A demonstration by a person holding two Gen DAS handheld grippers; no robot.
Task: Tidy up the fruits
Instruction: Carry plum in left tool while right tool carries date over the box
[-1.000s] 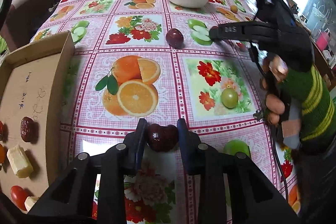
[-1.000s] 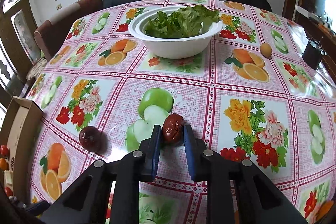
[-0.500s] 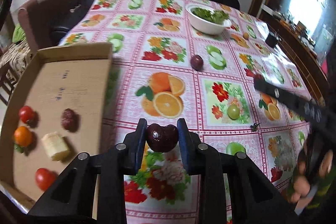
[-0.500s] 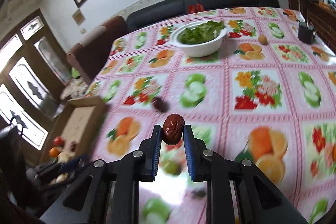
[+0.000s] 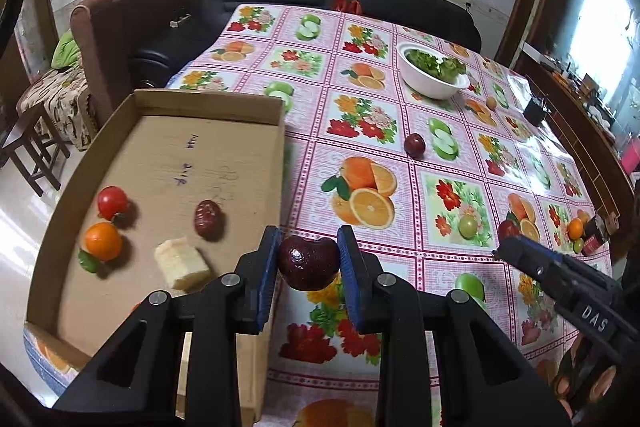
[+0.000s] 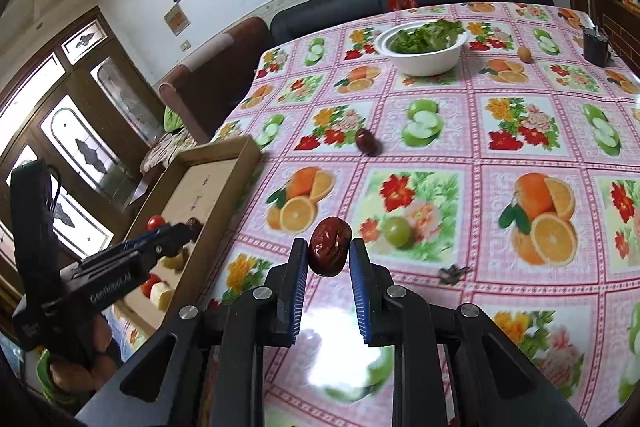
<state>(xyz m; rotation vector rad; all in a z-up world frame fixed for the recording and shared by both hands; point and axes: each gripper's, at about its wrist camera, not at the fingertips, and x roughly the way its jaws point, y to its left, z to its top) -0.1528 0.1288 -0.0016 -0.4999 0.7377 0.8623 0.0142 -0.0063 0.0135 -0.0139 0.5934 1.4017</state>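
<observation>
My left gripper [image 5: 307, 259] is shut on a dark red plum [image 5: 308, 263], held above the table just right of the cardboard box [image 5: 208, 99]. The box holds a tomato [image 5: 112, 202], an orange [image 5: 102, 241], a red date [image 5: 207, 219] and a pale yellow chunk [image 5: 182, 263]. My right gripper [image 6: 329, 257] is shut on a wrinkled red date [image 6: 329, 246], held high above the table. A dark plum [image 5: 414, 144] and a green fruit [image 5: 468, 226] lie on the tablecloth. The left gripper also shows in the right wrist view [image 6: 176, 235], over the box [image 6: 224, 153].
A white bowl of lettuce [image 5: 434, 83] stands at the far side, with a small egg-like item [image 6: 525, 53] and a black cup [image 6: 596, 45] near it. Another green fruit [image 5: 470, 283] lies near the front. A sofa and an armchair [image 5: 120, 39] border the table.
Both grippers have risen and swung left toward the box with their fruit still gripped. The box now fills more of the left wrist view.
</observation>
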